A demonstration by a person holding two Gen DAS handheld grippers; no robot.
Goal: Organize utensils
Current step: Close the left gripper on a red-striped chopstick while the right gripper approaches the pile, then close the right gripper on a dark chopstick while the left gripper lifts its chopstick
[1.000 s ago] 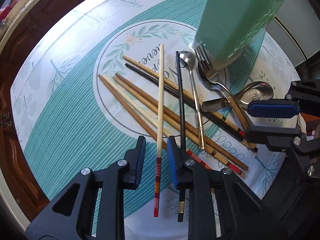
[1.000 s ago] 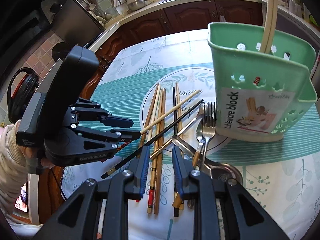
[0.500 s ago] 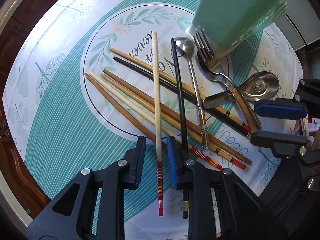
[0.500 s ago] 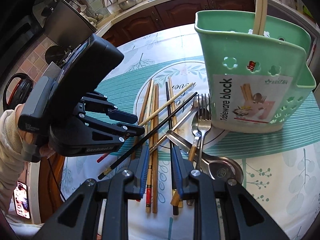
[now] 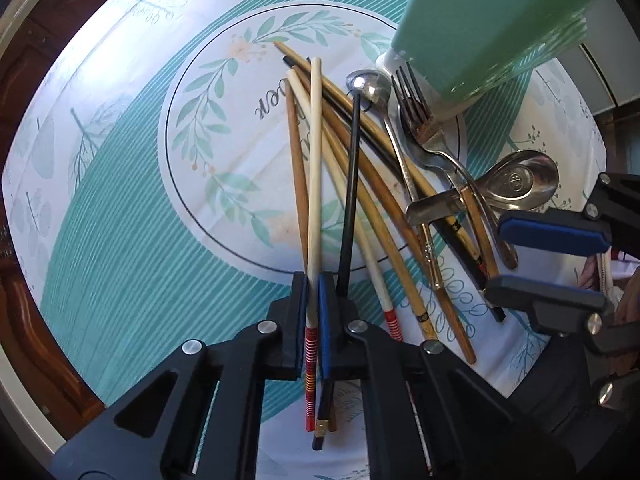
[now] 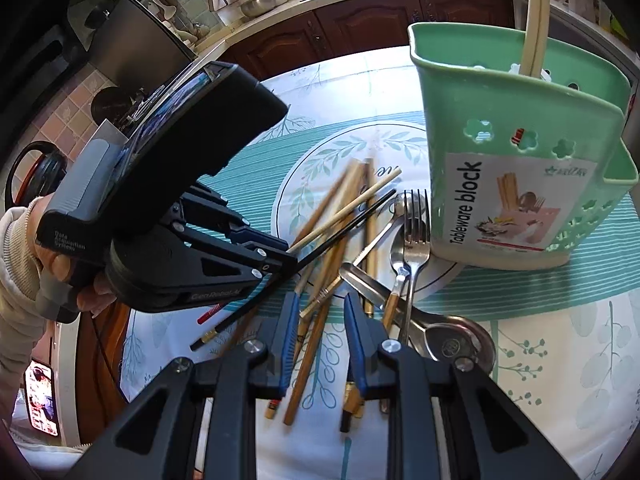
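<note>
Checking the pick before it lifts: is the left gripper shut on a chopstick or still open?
Shut. The left gripper has its jaws pressed on the cream chopstick with red stripes; a black chopstick runs right alongside.

Left wrist camera looks straight down, close over the chopsticks point(image 5: 316, 184). Right wrist camera angles down across the same pile (both show the green holder point(image 6: 520, 152)).

We see bright daylight, glare on the steel spoon point(image 5: 524, 178), motion blur on the brown chopsticks point(image 6: 340, 196), and strong fisheye bending at the edges.
</note>
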